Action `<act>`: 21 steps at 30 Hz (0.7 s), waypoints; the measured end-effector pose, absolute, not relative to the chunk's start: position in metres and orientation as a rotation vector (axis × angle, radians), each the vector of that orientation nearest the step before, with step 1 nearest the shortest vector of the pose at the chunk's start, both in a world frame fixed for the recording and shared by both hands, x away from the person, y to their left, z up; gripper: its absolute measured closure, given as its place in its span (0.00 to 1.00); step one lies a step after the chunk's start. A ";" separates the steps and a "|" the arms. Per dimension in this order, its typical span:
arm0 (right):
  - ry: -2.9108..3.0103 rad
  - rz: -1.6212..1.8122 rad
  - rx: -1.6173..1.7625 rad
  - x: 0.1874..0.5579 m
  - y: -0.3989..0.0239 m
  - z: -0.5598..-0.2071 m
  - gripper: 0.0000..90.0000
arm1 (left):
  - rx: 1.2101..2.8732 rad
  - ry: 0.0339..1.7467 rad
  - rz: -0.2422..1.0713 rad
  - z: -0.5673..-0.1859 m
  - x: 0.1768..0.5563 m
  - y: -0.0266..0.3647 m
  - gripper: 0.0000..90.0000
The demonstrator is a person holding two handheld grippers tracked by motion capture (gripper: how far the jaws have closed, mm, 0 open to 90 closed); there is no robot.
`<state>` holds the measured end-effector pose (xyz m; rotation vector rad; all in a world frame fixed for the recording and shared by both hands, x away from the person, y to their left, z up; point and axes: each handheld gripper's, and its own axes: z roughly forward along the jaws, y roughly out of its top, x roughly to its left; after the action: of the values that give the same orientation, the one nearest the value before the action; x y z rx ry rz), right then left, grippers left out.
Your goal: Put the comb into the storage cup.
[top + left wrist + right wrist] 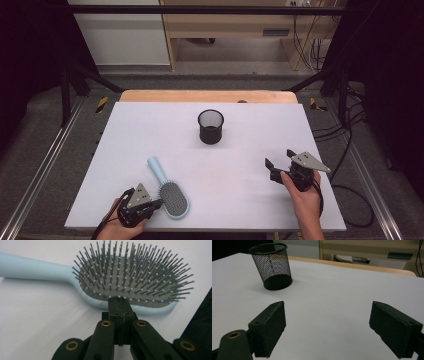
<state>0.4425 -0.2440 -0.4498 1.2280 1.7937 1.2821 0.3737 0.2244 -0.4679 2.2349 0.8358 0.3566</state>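
High view: white tabletop (150, 130) on wooden table (150, 95), grey floor (45, 150).

Looking like a lab recording rig: a white desk (300, 130) is sitting inside a black metal frame (200, 9), dark curtains (395, 60) are hanging at both sides, cables (350, 150) are trailing over the grey floor (45, 145), hazard-striped tape (102, 103) is marking the corners, and plain wooden furniture (225, 22) is standing behind.
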 end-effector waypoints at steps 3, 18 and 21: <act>1.794 1.282 1.228 0.442 -0.244 -0.450 0.15 | 2.232 0.823 0.354 -0.466 0.376 0.218 1.00; 1.790 1.287 1.231 0.442 -0.245 -0.449 0.15 | 2.237 0.790 0.350 -0.466 0.398 0.183 1.00; 1.788 1.287 1.231 0.442 -0.245 -0.449 0.15 | 2.234 0.792 0.349 -0.466 0.402 0.178 1.00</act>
<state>0.4418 -0.2452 -0.4489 1.2308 1.7876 1.2873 0.4021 0.1778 -0.4662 2.2345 0.7918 0.3495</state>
